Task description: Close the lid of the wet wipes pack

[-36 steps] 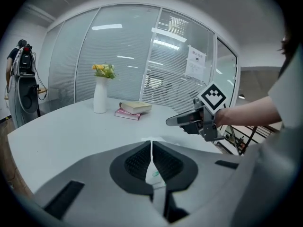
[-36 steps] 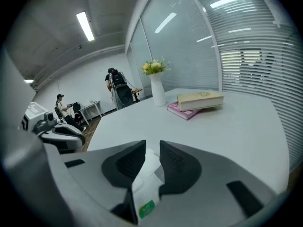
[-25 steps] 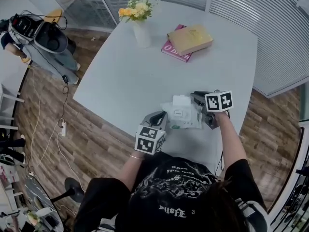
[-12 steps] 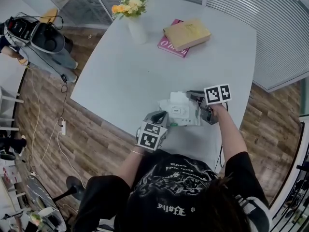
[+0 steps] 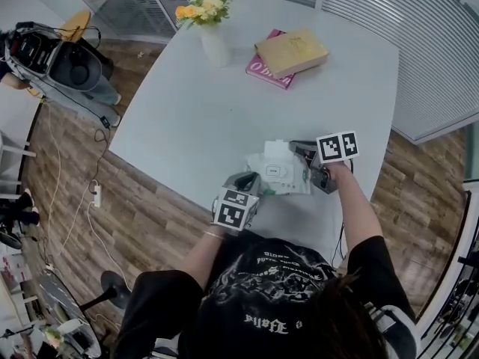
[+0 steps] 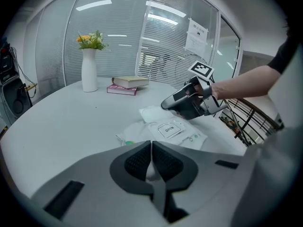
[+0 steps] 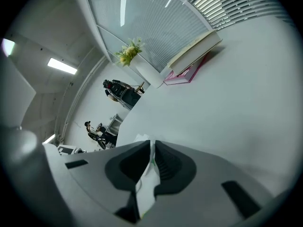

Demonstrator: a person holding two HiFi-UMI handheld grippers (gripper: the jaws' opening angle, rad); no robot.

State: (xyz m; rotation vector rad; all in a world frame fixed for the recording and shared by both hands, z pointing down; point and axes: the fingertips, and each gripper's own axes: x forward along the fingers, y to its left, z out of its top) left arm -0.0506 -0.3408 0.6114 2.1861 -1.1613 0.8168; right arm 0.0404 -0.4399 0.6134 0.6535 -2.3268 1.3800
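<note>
The right gripper (image 7: 151, 144), jaws just closed on the wet wipes pack (image 5: 281, 176) edge, presumably anchors it for the left gripper (image 6: 151, 145), jaws together and empty, to shut the lid (image 6: 152, 113).

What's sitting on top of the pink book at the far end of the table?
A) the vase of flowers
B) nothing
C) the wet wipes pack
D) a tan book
D: a tan book lies on the pink book; the vase and the wet wipes pack sit apart from both.
</note>
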